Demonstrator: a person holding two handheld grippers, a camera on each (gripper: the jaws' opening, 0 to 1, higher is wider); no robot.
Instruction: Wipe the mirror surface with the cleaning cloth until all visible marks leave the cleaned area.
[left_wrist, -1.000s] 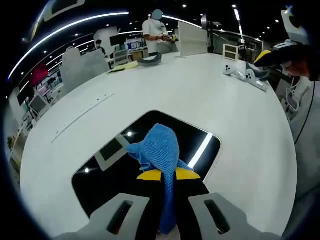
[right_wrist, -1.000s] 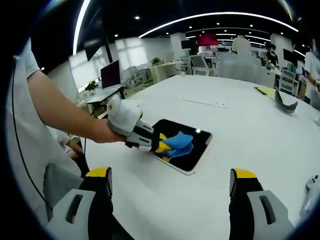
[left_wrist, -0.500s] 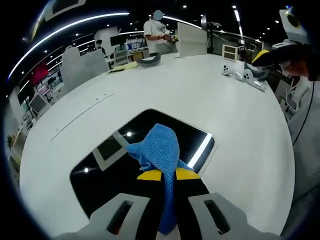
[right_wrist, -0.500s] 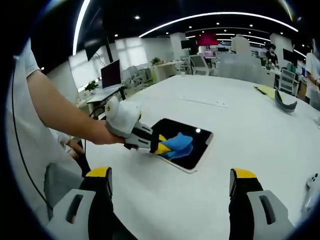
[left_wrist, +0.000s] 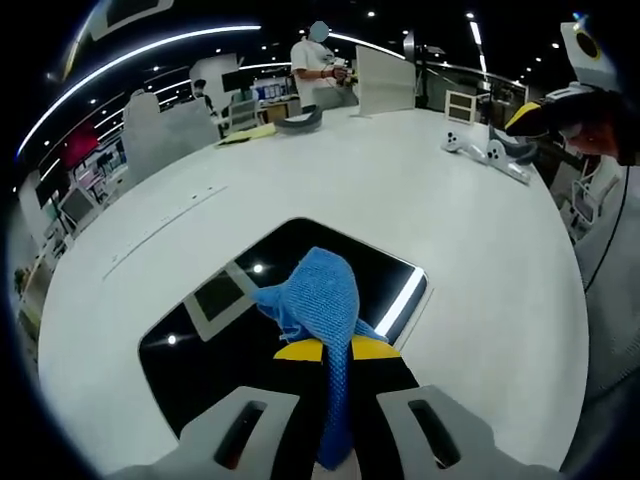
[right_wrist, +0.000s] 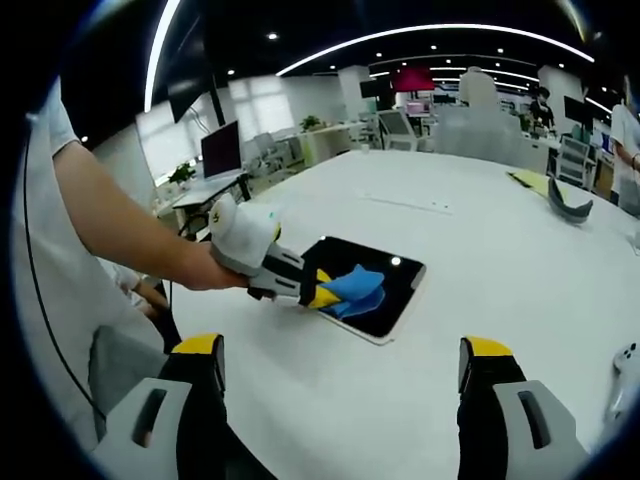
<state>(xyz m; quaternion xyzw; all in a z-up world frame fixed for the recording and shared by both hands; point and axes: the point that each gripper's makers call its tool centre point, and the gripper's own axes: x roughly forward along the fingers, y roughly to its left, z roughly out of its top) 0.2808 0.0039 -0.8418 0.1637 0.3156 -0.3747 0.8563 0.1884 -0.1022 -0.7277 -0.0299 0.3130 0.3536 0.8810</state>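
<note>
A dark rectangular mirror (left_wrist: 250, 320) (right_wrist: 385, 300) with a white rim lies flat on the white table (left_wrist: 350, 170). It reflects ceiling lights. A bunched blue cleaning cloth (left_wrist: 320, 295) (right_wrist: 352, 288) rests on its surface. My left gripper (left_wrist: 335, 350) (right_wrist: 322, 292) is shut on the cloth, its yellow-tipped jaws pinching the cloth's tail over the mirror's near part. In the right gripper view a bare arm holds that gripper from the left. My right gripper (right_wrist: 340, 375) hovers above the table short of the mirror, its jaws wide apart and empty.
White controller-like devices (left_wrist: 490, 150) lie at the table's far right. A grey curved object (left_wrist: 298, 121) (right_wrist: 568, 206) and a yellow sheet (left_wrist: 245, 133) sit at the far edge, where a person (left_wrist: 318, 70) stands. A white upright panel (left_wrist: 385, 80) stands there too.
The left gripper with the cloth has slid slightly back along the mirror toward the person's arm. The right gripper has stayed still.
</note>
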